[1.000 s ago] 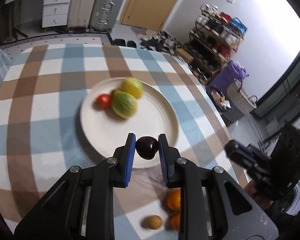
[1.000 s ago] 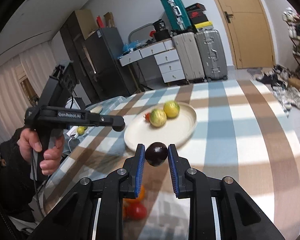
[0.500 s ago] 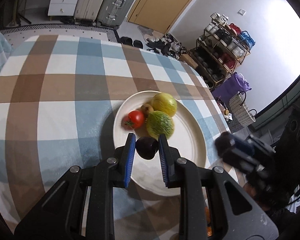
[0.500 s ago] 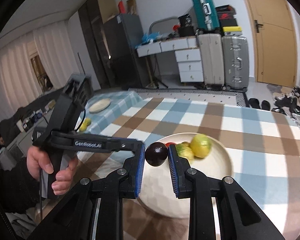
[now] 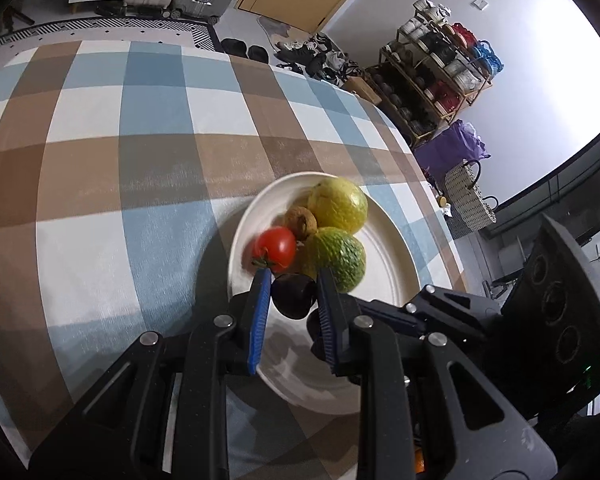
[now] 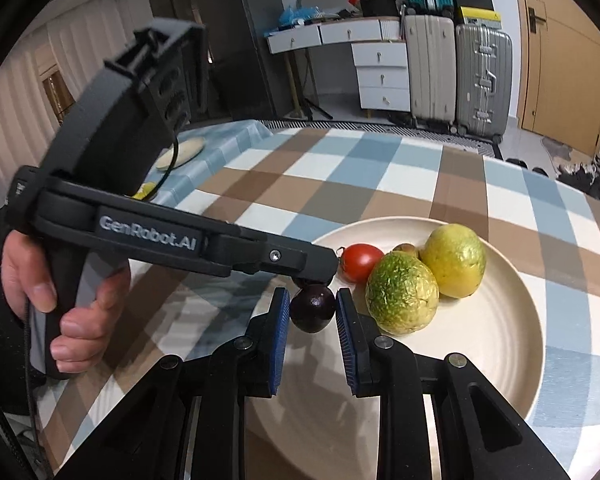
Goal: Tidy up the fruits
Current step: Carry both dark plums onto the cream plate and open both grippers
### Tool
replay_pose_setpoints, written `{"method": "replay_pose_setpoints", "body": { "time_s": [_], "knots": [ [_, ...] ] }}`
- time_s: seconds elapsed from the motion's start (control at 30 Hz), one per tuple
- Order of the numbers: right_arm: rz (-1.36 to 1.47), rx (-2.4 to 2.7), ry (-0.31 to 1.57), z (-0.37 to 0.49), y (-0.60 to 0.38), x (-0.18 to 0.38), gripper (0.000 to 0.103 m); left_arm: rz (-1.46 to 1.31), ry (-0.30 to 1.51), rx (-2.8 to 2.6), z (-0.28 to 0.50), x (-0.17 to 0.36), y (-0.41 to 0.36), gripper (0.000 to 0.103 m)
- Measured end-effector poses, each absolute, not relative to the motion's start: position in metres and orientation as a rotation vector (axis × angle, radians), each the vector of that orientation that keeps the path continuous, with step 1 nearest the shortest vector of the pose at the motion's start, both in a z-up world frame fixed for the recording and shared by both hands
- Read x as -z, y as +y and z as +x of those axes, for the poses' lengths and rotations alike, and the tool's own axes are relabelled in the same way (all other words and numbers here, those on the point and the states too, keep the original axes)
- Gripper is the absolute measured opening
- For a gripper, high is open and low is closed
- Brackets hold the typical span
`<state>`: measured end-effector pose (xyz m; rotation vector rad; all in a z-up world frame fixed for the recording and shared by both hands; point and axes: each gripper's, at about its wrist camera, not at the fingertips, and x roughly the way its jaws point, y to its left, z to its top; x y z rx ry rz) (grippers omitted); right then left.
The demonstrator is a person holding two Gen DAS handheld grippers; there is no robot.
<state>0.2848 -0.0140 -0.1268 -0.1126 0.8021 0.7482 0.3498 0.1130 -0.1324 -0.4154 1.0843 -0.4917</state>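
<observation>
A cream plate (image 5: 384, 344) (image 6: 496, 344) on the checked tablecloth holds a red tomato (image 5: 275, 247) (image 6: 360, 262), a green bumpy fruit (image 5: 338, 254) (image 6: 402, 292), a yellow fruit (image 5: 338, 204) (image 6: 454, 260) and a small brown fruit (image 5: 300, 220). My left gripper (image 5: 293, 292) is shut on a dark purple fruit (image 5: 293, 295) just above the plate's near-left part. My right gripper (image 6: 313, 306) is shut on another dark purple fruit (image 6: 313, 307) over the plate's left edge. The left gripper's body crosses the right wrist view (image 6: 160, 236).
The table's edge runs along the right, with a shoe rack (image 5: 440, 76) and a woven basket (image 5: 468, 196) on the floor beyond. Suitcases (image 6: 456, 76) and drawers (image 6: 380, 76) stand at the back. A second small plate (image 6: 182, 152) lies at far left.
Both grippers have moved in over the plate with their purple fruits. They are lower and closer to the tomato and the green fruit, and closer to each other.
</observation>
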Motion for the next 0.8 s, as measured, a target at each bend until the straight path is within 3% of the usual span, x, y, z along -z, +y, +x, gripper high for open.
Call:
{"method": "replay_pose_setpoints", "body": {
  "time_s": [0.37, 0.57, 0.63, 0.7, 0.8],
  "knots": [
    [-0.1, -0.721, 0.883, 0.306, -0.009, 0.136, 0.025, -0.434, 1.11, 0.498, 0.361, 0.139, 0.107, 0.02],
    [-0.064, -0.724, 0.886, 0.305, -0.013, 0.131, 0.037, -0.428, 1.116, 0.491, 0.357, 0.133, 0.102, 0.022],
    [-0.072, -0.723, 0.87, 0.299, -0.016, 0.127, 0.041, -0.424, 1.103, 0.478, 0.354, 0.127, 0.103, 0.03],
    [-0.082, -0.72, 0.846, 0.291, -0.022, 0.12, 0.051, -0.419, 1.081, 0.461, 0.347, 0.116, 0.104, 0.046],
    [-0.075, -0.711, 0.821, 0.278, -0.035, 0.109, 0.052, -0.394, 1.05, 0.423, 0.335, 0.098, 0.106, 0.059]
  ]
}}
